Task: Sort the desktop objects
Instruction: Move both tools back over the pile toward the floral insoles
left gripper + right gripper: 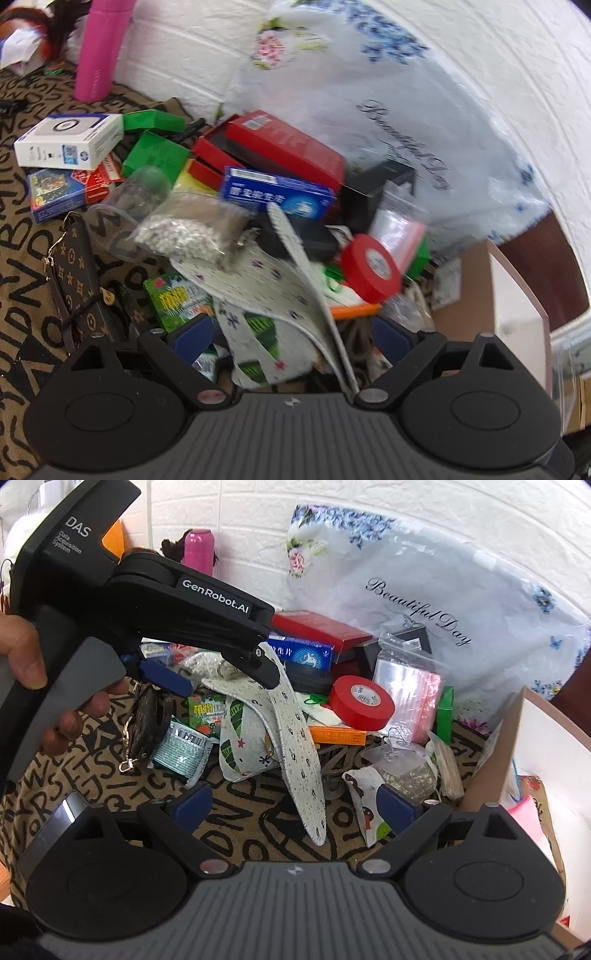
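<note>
Fingers [184, 685] of left gripper [291, 332] spread wide around insoles [295, 738], likely lifting them from clutter for sorting; right gripper [295, 805] gaping, empty.

White patterned insole [301, 753], lifted, tilted, toe down above cluttered desktop heap

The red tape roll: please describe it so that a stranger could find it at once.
Find the big flowered plastic bag against the white wall. In the clutter below it, beside a clear zip bag with red stripes, lies the red tape roll. It is the only round red thing; the other red items are boxes.
</note>
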Motion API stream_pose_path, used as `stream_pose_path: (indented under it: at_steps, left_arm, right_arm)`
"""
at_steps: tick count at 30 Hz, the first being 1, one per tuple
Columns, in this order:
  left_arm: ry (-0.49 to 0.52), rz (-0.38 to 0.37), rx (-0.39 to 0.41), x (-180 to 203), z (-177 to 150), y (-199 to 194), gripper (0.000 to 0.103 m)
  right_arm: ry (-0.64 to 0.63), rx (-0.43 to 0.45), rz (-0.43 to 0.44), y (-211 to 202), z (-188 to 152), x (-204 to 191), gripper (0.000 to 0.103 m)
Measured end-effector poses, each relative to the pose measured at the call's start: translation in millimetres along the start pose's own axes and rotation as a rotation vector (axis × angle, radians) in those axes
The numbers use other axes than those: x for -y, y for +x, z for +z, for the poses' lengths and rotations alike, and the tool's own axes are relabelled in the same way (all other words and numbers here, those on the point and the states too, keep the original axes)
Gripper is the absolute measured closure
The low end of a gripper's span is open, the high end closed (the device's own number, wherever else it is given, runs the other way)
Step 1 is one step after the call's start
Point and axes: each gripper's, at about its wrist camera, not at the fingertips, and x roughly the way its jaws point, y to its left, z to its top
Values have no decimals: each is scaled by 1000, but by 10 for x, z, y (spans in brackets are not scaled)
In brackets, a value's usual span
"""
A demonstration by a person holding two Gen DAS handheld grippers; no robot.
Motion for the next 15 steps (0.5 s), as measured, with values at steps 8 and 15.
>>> stream_pose_path:
  at_steps: [8, 15]
  left_arm:
    - [-81, 29, -17, -190, 86, 226, 16]
    - [-144, 0, -8, -272, 136, 339, 29]
  right_arm:
    - [-19, -48, 33, 349, 71, 57, 10]
    - [-8, -87, 61, 603, 84, 83, 11]
